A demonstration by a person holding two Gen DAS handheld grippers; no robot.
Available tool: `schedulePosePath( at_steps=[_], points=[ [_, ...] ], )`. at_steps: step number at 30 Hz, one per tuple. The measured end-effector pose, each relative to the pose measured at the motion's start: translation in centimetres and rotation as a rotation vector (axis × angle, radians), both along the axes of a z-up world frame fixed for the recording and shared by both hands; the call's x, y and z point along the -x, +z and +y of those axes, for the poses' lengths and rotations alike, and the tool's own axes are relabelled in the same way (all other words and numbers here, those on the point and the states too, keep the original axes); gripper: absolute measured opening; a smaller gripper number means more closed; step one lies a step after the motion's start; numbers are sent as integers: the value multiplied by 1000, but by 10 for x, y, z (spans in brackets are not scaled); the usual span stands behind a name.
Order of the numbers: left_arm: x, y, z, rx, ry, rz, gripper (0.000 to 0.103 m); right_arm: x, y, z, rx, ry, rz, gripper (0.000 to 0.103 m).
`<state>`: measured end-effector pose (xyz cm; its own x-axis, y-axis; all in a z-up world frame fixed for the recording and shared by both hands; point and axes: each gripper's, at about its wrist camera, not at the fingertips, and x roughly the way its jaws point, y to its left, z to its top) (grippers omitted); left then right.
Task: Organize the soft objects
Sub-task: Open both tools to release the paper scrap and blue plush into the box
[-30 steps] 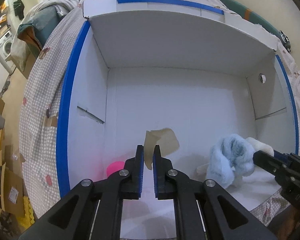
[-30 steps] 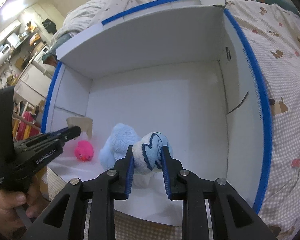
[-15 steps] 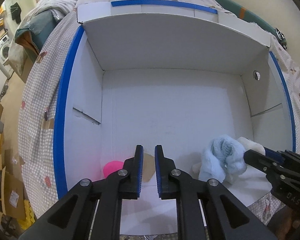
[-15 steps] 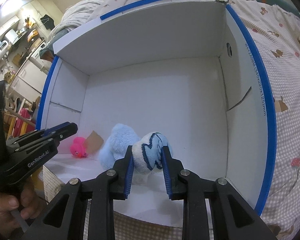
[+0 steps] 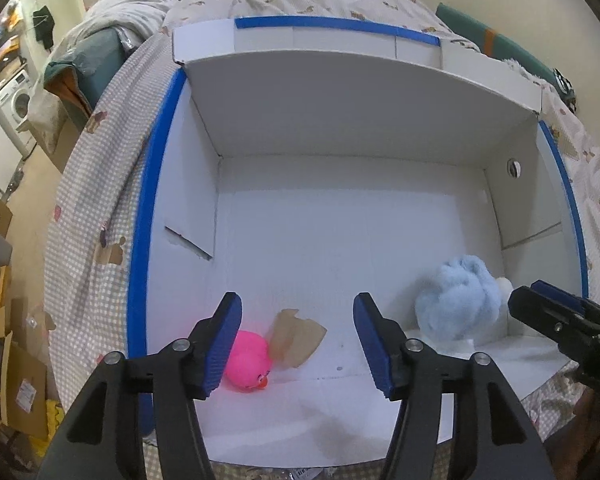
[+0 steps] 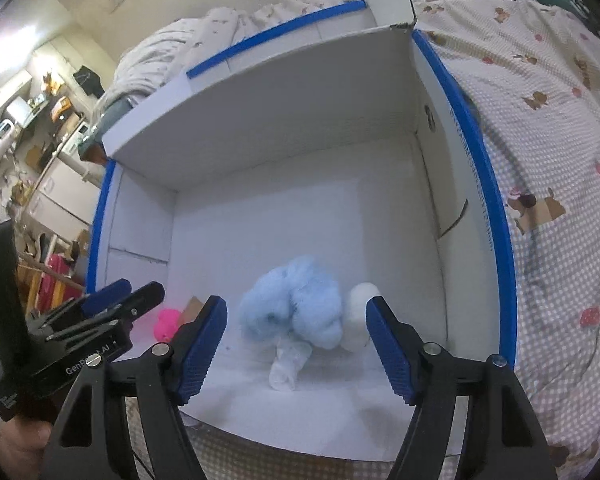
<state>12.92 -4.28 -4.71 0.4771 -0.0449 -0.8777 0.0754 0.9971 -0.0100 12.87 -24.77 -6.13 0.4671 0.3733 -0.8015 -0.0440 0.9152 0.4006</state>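
Observation:
An open white box with a blue rim (image 5: pixel 140 280) (image 6: pixel 496 220) lies on a bed. Near its front left corner sit a pink duck toy (image 5: pixel 248 360) (image 6: pixel 166 322) and a brown card scrap (image 5: pixel 296 338) (image 6: pixel 192 306). My left gripper (image 5: pixel 300 344) (image 6: pixel 132 296) hovers over them, its jaws opening with nothing pressed between them. At the front right lie a fluffy light-blue bundle (image 5: pixel 456 304) (image 6: pixel 296 304) and a rolled white sock (image 5: pixel 504 286) (image 6: pixel 358 316). My right gripper (image 6: pixel 296 348) (image 5: pixel 560 320) is opening above them, its pads touching neither.
A pale sock end (image 6: pixel 286 364) pokes out under the blue bundle. The box's far flap stands upright. Checked bedding with animal prints (image 6: pixel 560 200) surrounds the box. A cluttered floor with cardboard (image 5: pixel 16 360) lies left of the bed. A hand (image 6: pixel 16 452) holds the left gripper.
Both grippers went from shut to wide open. The rolled sock left the right jaws and now lies beside the blue bundle. The brown card dropped onto the box floor by the pink toy.

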Motion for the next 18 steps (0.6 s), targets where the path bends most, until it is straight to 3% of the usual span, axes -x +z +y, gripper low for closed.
schedulePosePath(
  at_steps=[7, 18],
  points=[
    [2, 12, 10, 16, 39, -55, 57, -2, 0, 0, 4, 0, 0, 76],
    [16, 23, 14, -5, 25, -64, 59, 8, 5, -2, -11, -6, -15, 77]
  ],
)
